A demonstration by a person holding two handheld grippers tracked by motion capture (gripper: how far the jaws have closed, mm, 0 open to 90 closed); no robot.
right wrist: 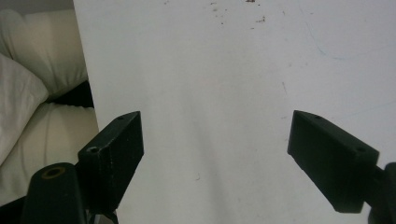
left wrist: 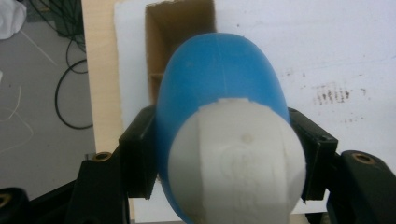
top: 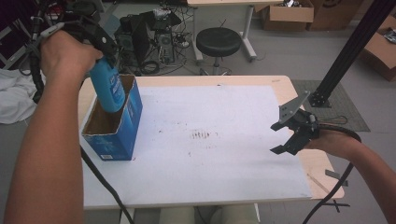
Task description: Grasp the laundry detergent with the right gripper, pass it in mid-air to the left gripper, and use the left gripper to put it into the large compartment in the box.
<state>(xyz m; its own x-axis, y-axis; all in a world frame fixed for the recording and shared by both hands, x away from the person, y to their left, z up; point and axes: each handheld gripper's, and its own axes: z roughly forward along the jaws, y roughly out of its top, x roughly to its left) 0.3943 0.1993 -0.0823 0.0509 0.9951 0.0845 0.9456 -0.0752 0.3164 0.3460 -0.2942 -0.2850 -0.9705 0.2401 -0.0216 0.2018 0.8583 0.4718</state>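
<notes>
One blue plastic bottle with a white cap (left wrist: 219, 140) clenched in the left gripper (left wrist: 224, 154), bottom dipping into the open blue cardboard box (top: 112, 133) at the table's left edge — lower straight, clear of the walls. Right gripper (right wrist: 215, 154) spread, idle.

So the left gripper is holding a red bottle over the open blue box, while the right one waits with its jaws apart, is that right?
Not quite: the bottle is blue with a white cap, as the left gripper view shows. The left gripper does hold it over the open blue box, and the right gripper waits with jaws apart.
</notes>
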